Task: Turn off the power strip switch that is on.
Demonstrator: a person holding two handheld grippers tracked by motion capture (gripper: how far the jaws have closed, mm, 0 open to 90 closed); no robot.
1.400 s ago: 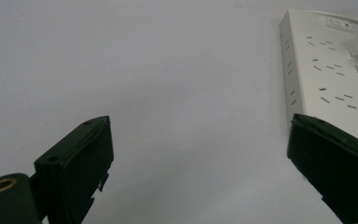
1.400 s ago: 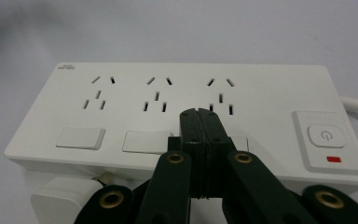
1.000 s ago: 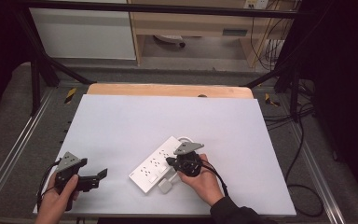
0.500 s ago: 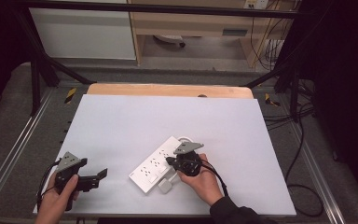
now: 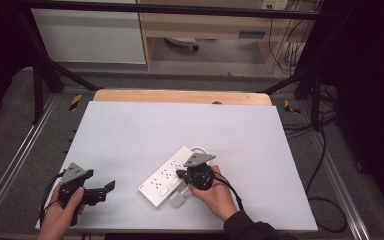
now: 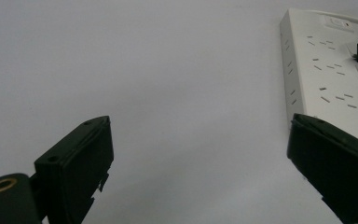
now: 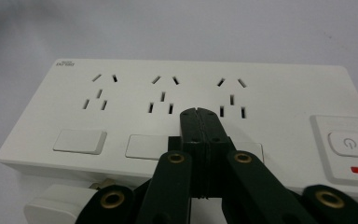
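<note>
the power strip (image 5: 172, 176) lies on the table (image 5: 130, 135) near the front edge, a little right of the middle, and its long axis runs diagonally from near-left to far-right. the right gripper (image 7: 198, 116) is right over it, jaws closed together on nothing, the tips above the middle row of sockets. a white plug (image 5: 177, 199) lies just beside the near edge of the strip. the left gripper (image 5: 107, 189) rests well to the left, jaws wide open and empty, so the right hand is the nearer one.
</note>
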